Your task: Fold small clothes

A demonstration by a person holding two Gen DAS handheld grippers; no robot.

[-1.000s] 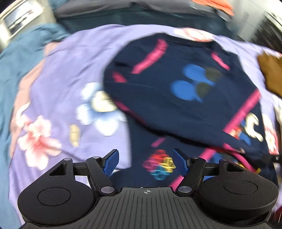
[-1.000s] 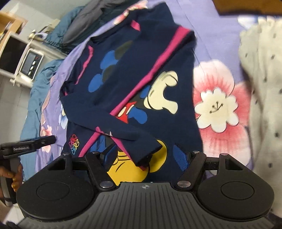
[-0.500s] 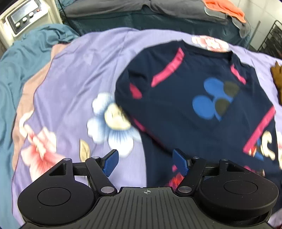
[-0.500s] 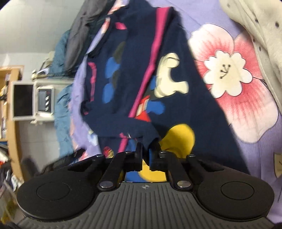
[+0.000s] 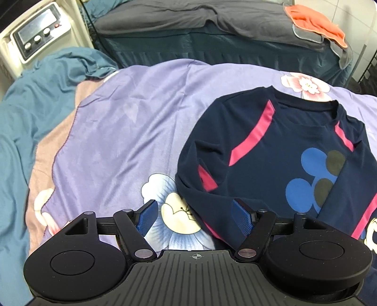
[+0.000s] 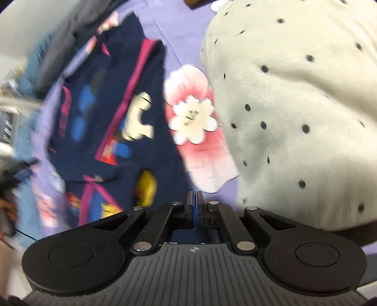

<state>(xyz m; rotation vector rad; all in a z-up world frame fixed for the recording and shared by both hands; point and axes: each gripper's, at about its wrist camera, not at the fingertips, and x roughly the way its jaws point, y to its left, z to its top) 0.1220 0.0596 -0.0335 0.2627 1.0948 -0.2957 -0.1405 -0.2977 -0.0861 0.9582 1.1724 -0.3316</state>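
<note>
A navy shirt (image 5: pixel 282 164) with pink stripes and a cartoon mouse print lies on the purple floral bedspread (image 5: pixel 122 131), its sleeves folded in over the body. My left gripper (image 5: pixel 195 216) is open and empty, hovering over the shirt's left edge near the folded sleeve. In the right wrist view the shirt (image 6: pixel 106 113) is blurred. My right gripper (image 6: pixel 194 202) is shut at the shirt's lower right edge; I cannot tell whether cloth is pinched between the blue pads.
A cream garment with dark dots (image 6: pixel 294 106) lies right of the shirt. A teal blanket (image 5: pixel 21 131) lies at the left. A grey bed with an orange cloth (image 5: pixel 313 16) stands behind. A white appliance (image 5: pixel 37 37) stands at the back left.
My left gripper has pulled back and left, staying open. My right gripper closed from open and moved right along the shirt's lower edge; the sleeve it was over now lies on the shirt.
</note>
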